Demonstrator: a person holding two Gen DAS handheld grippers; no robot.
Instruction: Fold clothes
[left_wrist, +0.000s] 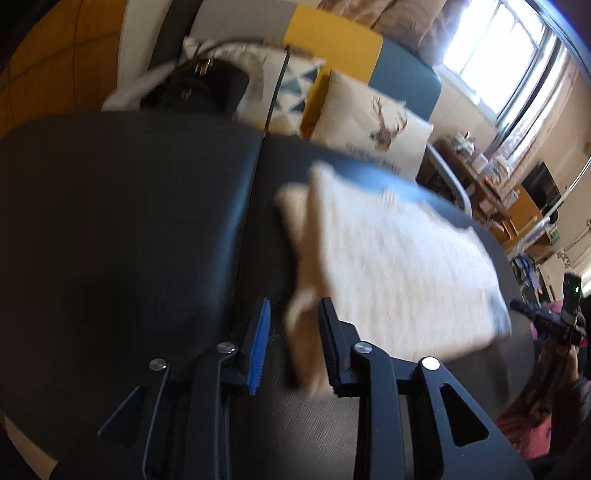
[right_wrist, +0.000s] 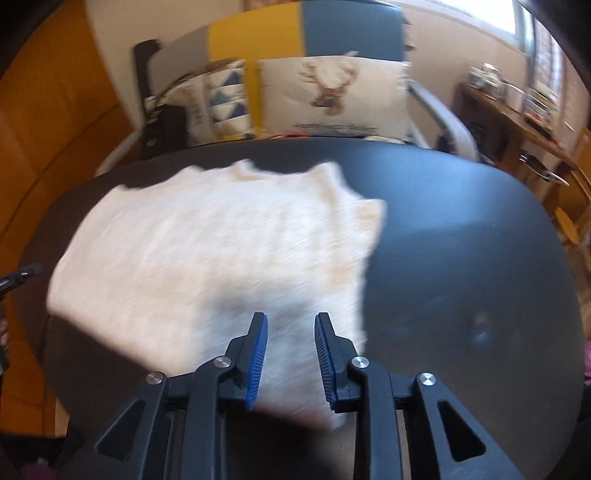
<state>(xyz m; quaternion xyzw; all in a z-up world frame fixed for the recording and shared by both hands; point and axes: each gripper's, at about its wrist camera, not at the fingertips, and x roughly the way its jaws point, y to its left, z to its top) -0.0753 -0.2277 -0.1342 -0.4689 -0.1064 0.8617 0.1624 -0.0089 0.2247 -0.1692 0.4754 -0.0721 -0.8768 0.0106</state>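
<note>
Cream knit garment (right_wrist: 207, 251) lies flat on the dark table (right_wrist: 461, 240), its long axis running crosswise between the two grippers. Right gripper (right_wrist: 290, 354) hangs over the garment's near right corner, jaws parted, gripping nothing. Left gripper (left_wrist: 293, 343) straddles the opposite end, a tan edge between its open jaws, seemingly unpinched. Blur hides folds and sleeves.

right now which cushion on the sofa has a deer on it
The cream cushion on the right, against the blue backrest; the cushion left of it shows coloured triangles instead.
</note>
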